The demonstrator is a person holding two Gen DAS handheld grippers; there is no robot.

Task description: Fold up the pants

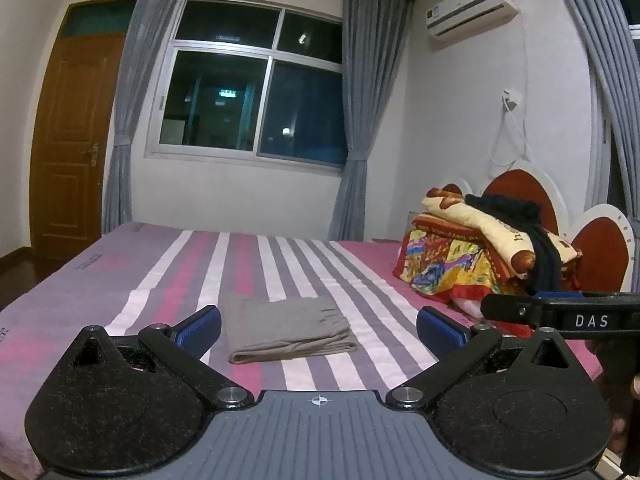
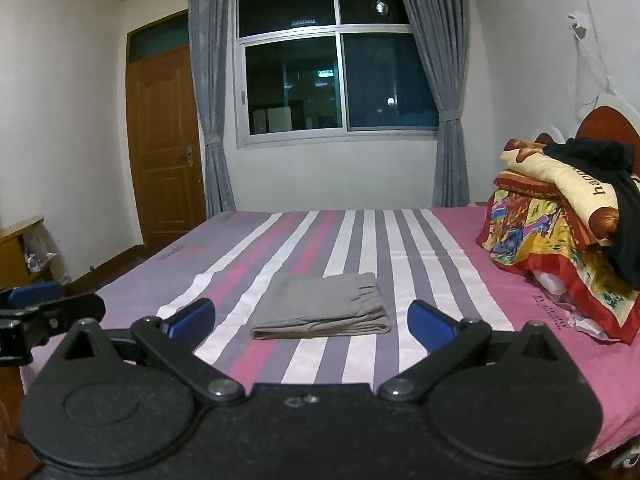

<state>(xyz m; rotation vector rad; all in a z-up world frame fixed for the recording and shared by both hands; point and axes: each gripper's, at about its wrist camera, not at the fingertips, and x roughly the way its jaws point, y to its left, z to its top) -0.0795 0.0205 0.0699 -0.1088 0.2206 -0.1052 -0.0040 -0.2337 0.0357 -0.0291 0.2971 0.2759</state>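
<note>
A bed (image 2: 460, 240) is covered by a sheet striped in pink, white and grey. A pile of colourful bedding (image 2: 560, 224) is stacked near the red headboard (image 1: 516, 184), and a black garment (image 2: 616, 200) is draped over it. A dark window (image 1: 256, 80) is flanked by grey curtains (image 1: 360, 120). A wooden door (image 1: 72, 140) is seen at left, an air conditioner (image 1: 468, 4) high on the wall.

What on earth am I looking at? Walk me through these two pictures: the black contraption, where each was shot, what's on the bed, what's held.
Each picture comes from a camera on a hand-held two-finger gripper, looking along its blue-padded fingers. One view shows the left gripper, the other the right gripper; a person holds both. Both are open and hold nothing. On the striped bed sheet lie grey pants, already folded into a flat rectangle. Near the headboard sits a pile of colourful quilts with a black garment on top.
</note>
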